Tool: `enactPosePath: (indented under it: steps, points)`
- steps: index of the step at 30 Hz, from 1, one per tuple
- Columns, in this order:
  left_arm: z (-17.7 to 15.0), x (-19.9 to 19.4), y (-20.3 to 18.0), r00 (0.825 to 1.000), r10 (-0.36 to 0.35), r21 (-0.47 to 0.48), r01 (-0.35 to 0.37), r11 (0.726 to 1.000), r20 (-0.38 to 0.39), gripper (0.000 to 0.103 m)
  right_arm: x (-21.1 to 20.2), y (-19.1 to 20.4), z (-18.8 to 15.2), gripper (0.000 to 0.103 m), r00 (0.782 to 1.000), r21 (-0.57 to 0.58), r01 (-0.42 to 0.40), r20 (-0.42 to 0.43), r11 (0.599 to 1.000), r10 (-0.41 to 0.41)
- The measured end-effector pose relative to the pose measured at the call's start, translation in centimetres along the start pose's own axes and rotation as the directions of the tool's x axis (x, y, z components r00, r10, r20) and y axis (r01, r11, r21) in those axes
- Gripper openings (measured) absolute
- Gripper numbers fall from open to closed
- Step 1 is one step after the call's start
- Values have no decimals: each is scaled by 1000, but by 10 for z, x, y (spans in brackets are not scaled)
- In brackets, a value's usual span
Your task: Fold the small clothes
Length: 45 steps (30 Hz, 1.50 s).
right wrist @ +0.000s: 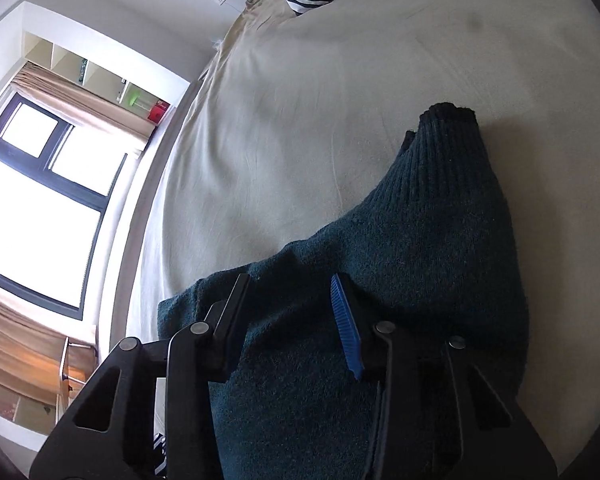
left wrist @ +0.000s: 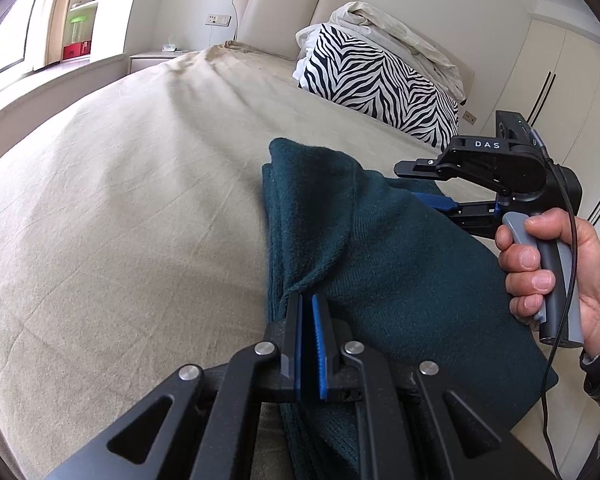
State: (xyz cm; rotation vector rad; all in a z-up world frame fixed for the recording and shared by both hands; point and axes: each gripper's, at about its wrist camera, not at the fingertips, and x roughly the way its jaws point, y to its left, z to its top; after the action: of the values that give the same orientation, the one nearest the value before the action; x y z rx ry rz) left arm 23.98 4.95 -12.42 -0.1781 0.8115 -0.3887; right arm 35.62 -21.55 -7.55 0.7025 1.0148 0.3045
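- The bed (left wrist: 112,208), under a beige sheet, fills most of both views; a zebra-striped pillow (left wrist: 380,80) with a crumpled cream duvet (left wrist: 400,36) on top lies against the headboard (left wrist: 280,12).
- The dark green knitted sweater (left wrist: 400,272) lies on the bed at the near edge, partly folded, with one layer doubled over along its left side. In the right wrist view its ribbed cuff or hem (right wrist: 450,128) points away across the sheet.
- The right gripper (left wrist: 424,186), held by a hand (left wrist: 560,276), reaches in from the sweater's far side. Its jaws are spread, one over the knit and one low against it, and its own view shows knit between the fingers without the pads pressing on it.
- The left gripper (left wrist: 306,300) has its jaws pressed together, pinching a small tuck of the sweater's folded edge.
- Risks, as I judge them:
  - The left pinch takes very little fabric, so a pull could slip it free and let the fold drop open.
  - If the right gripper closes on only the top layer, the layers could shear and the fold go crooked.
  - Dragging rather than lifting could rumple the sheet and bunch the knit.
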Motion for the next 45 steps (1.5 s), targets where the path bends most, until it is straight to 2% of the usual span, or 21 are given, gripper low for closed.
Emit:
enactPosePath:
  steps: [2,5,6,9,11,13,15,16,17,20,22,23,25,27,29,31,35,39,41,43,45]
  points:
    - [0,0,1,1000,-4,-7,4,1000,-2,11,-20,8,-8,44,999,-12,-38,29,999,38]
    - [0,0,1,1000,-2,-6,2,1000,-3,11,-42,16,-31,49,974,14,-228,-7,974,228]
    - [0,0,1,1000,0,-4,0,1000,-4,11,-45,18,-41,51,970,5,-243,-18,970,243]
    - [0,1,1,1000,2,-1,-2,1000,-5,11,-46,12,-76,53,978,-30,-206,-49,978,204]
    - [0,1,0,1000,6,4,-6,1000,-5,11,-48,8,-85,43,976,-85,-216,-5,973,216]
    - [0,2,1,1000,7,6,-7,1000,-4,11,-49,4,-88,35,978,-67,-207,-9,976,207]
    - [0,2,2,1000,4,1,-4,1000,-4,11,-57,9,-86,38,985,-33,-170,-18,985,169]
    - [0,2,3,1000,2,-2,-2,1000,-4,11,-67,12,-89,43,987,-33,-158,-6,987,158]
    - [0,2,3,1000,0,-4,0,1000,-4,11,-77,16,-93,52,984,-44,-176,13,983,176]
    - [0,2,4,1000,1,-3,-1,1000,-4,11,-104,17,-122,61,968,-66,-247,32,967,250]
    - [0,2,4,1000,3,-2,-3,1000,-3,11,-93,4,-145,65,977,-48,-215,-13,976,214]
    - [0,1,4,1000,3,0,-3,1000,-3,11,-80,-7,-154,65,979,-34,-202,-34,979,201]
    - [-1,1,3,1000,5,3,-5,1000,-2,11,-77,-22,-170,63,964,-79,-263,21,961,266]
    - [-1,1,4,1000,4,3,-4,1000,0,11,-83,-21,-174,63,968,-74,-249,25,966,251]
    - [-1,1,4,1000,3,-1,-3,1000,0,11,-96,-17,-178,65,974,-24,-228,5,973,228]
    - [-1,0,4,1000,1,-2,-1,1000,1,11,-104,-8,-181,66,967,-52,-254,-16,966,253]
    - [-1,0,4,1000,2,0,-2,1000,2,11,-94,-20,-204,69,974,-87,-215,-92,973,207]
    - [-2,-4,3,1000,-1,1,1,1000,13,10,-104,-21,-203,69,974,-70,-219,-73,973,214]
    - [-1,-11,8,999,-37,-36,38,999,28,10,-123,-21,-197,69,975,-74,-220,-35,973,218]
    - [1,-24,13,996,-74,-85,78,993,54,15,-136,-28,-175,69,983,-89,-177,25,980,180]
    - [5,-42,17,992,-22,-104,35,994,122,60,-144,-42,-155,69,989,-52,-137,48,989,139]
